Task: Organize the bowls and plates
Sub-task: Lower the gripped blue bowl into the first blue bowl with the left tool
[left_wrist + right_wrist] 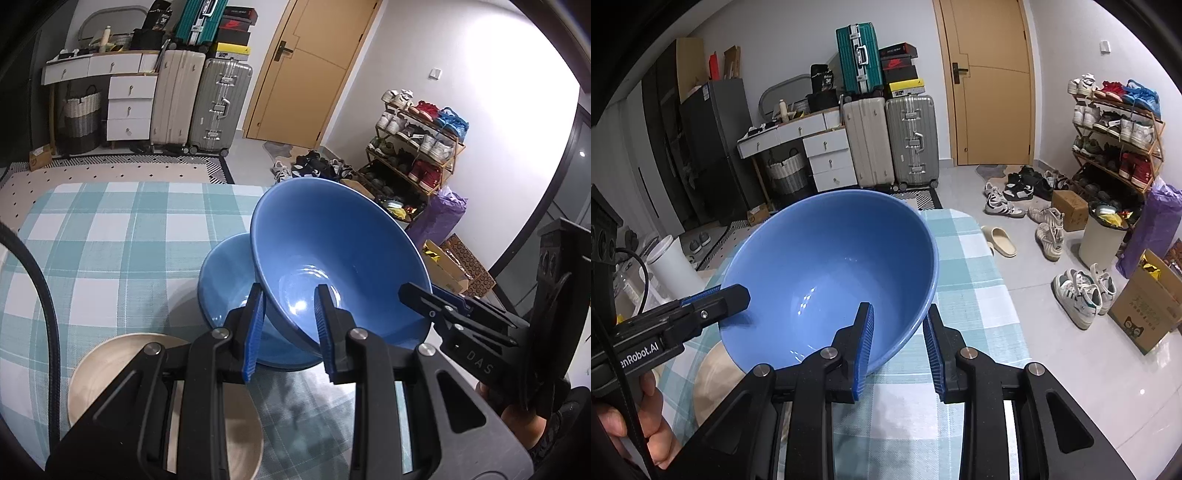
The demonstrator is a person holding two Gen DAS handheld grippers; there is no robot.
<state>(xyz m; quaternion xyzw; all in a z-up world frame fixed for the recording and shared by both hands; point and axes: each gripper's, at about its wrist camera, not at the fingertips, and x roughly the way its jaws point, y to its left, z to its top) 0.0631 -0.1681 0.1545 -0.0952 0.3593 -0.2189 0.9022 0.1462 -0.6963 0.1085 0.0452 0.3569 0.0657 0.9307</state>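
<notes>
A large blue bowl (343, 251) hangs tilted above the table, held from two sides. My left gripper (289, 291) is shut on its near rim, one finger inside and one outside. My right gripper (899, 310) is shut on the rim (916, 314) at the other side; in the left wrist view the right gripper (410, 291) shows clamped on the bowl's right edge. The left gripper (738, 293) reaches in from the left in the right wrist view. A smaller blue bowl (225, 280) rests on the table under the held one. A beige plate (110, 369) lies nearer me.
The table wears a teal and white checked cloth (110, 240), whose right edge (1008, 295) drops to a tiled floor strewn with shoes (1082, 291). A white container (672, 266) stands left of the table. Suitcases (890, 140), a shoe rack (1115, 140) and a door (993, 81) are far behind.
</notes>
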